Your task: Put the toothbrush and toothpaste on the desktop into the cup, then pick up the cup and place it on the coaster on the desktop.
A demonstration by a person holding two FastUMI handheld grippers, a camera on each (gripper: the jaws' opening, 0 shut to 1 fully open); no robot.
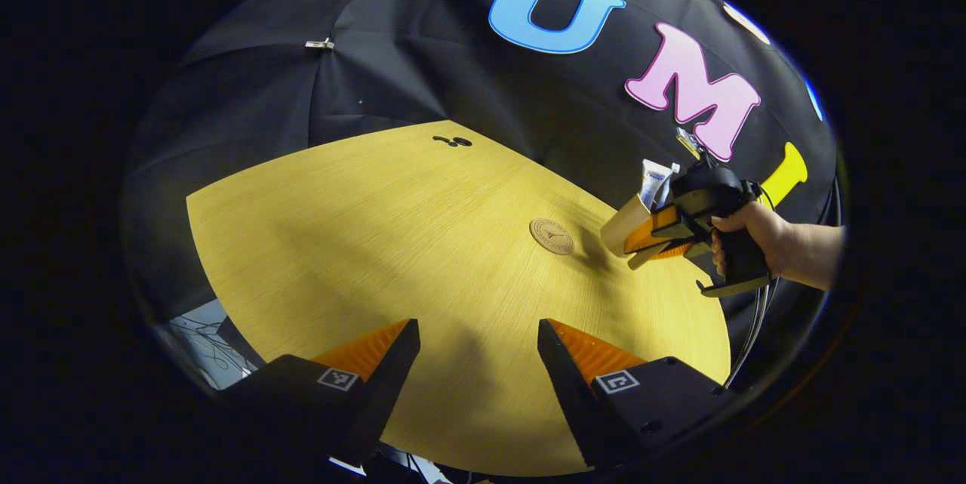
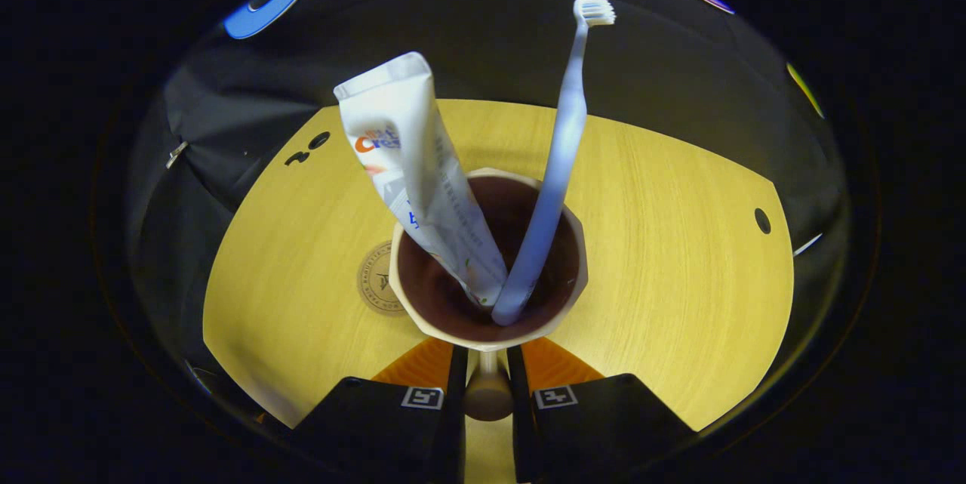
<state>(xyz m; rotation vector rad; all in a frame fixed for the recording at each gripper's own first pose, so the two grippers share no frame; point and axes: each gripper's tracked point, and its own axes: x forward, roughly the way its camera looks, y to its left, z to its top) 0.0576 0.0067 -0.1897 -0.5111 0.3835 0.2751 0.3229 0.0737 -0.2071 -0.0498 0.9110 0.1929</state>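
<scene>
The cup (image 2: 489, 257) already holds the toothpaste (image 2: 423, 174) and toothbrush (image 2: 555, 167) — it hangs tilted above the table (image 1: 423, 242), the right gripper (image 2: 487, 378) pinching its handle. What remains, I judge, is setting it on the coaster (image 1: 552, 235), close by and unobstructed — the left gripper (image 1: 477, 363) hovers spread, holding nothing

desktop (image 2: 679, 257): matt wood grain | toothpaste (image 2: 423, 182): glossy, probably plastic

Your toothpaste (image 2: 423, 182) and toothbrush (image 2: 555, 167) stand in the cup (image 2: 423, 322), toothpaste on the left. The coaster (image 2: 375, 280) lies on the table (image 2: 679, 242), just left of the cup.
</scene>
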